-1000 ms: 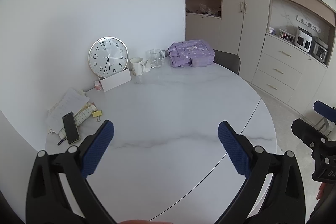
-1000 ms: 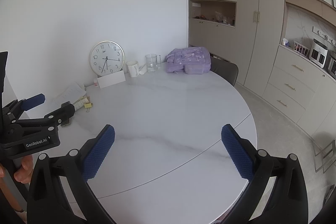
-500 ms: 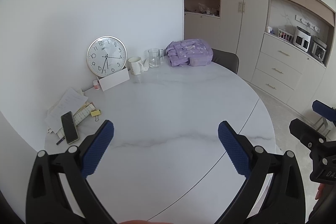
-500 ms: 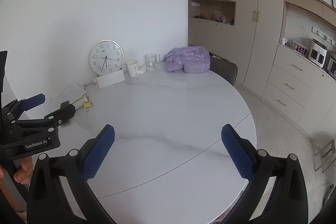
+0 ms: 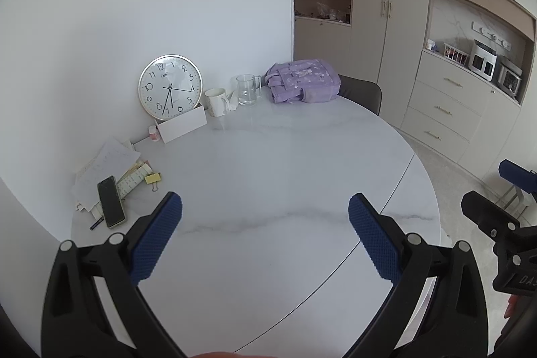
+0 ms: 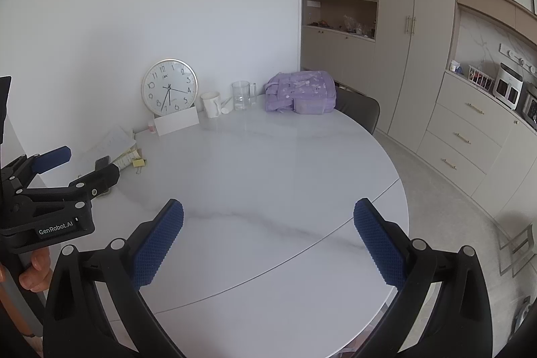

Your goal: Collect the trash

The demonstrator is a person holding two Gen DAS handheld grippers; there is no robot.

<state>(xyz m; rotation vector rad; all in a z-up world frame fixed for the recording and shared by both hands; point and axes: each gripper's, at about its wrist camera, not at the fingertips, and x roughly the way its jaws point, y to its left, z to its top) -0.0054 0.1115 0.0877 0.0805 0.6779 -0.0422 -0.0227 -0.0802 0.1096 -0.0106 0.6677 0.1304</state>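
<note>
Both claws, left claw (image 5: 265,223) and right claw (image 6: 268,227), hung spread and empty; the loose papers (image 5: 100,163) at left looked light, floppy, best pinched at an edge.

Soft, even daylight; faint shadows; sharp focus; strong fisheye bending, black vignette at corners.

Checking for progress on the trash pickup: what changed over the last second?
Almost nothing: the views drifted slightly. Left hand-held gripper and right hand-held gripper stay open and empty above the table; clock, mug, phone unmoved.
</note>
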